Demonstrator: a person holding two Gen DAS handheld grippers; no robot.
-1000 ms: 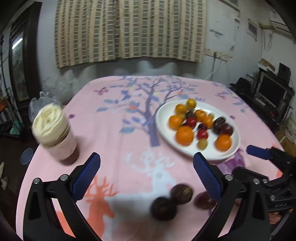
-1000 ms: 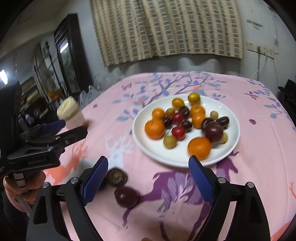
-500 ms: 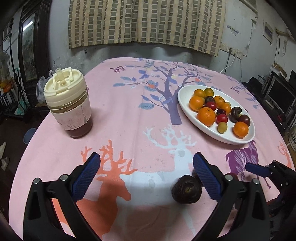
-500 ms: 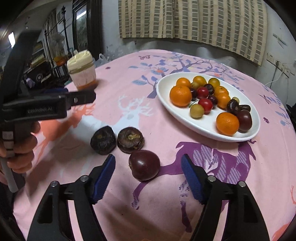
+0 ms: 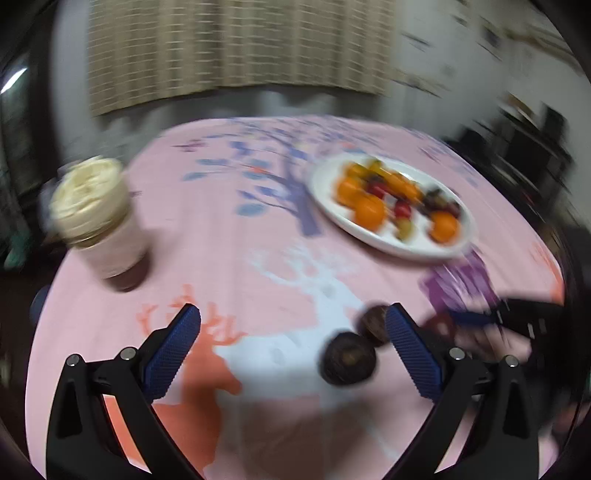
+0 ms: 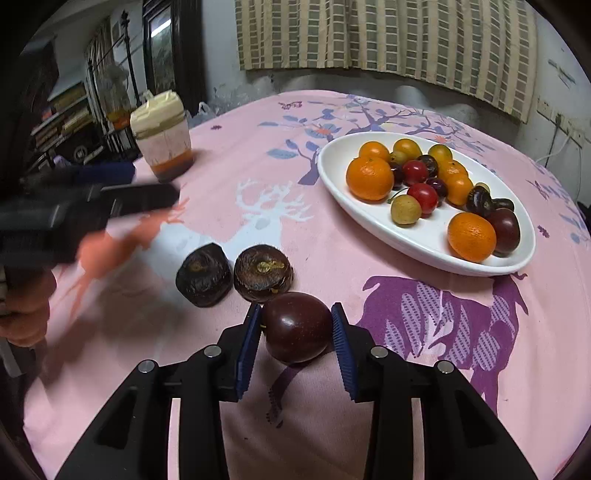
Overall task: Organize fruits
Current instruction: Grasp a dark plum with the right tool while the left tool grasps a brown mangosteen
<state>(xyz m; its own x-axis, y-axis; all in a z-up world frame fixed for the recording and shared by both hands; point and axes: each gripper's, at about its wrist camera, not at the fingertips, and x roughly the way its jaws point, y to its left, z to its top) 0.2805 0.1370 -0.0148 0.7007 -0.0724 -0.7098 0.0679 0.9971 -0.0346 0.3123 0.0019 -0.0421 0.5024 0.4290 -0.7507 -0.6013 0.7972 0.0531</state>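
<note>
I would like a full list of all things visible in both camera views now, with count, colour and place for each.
Smooth plum: 1, dark red-purple, on the tablecloth between the right jaws.
Wrinkled fruits: 2, dark brown, side by side just beyond the plum.
Plate: 1, white, oval, right of centre on the table.
Fruits on the plate: many; orange, yellow, red, dark purple; exact count unclear.
Jar: 1, cream lid, pale wrap, dark contents at the bottom, far left of the table.
Tablecloth: 1, pink with deer and tree prints.
Curtain: 1, beige checked, on the back wall.
Right gripper: black, blue pads, closed around the plum.
Left gripper: black, blue pads, wide apart, empty.
</note>
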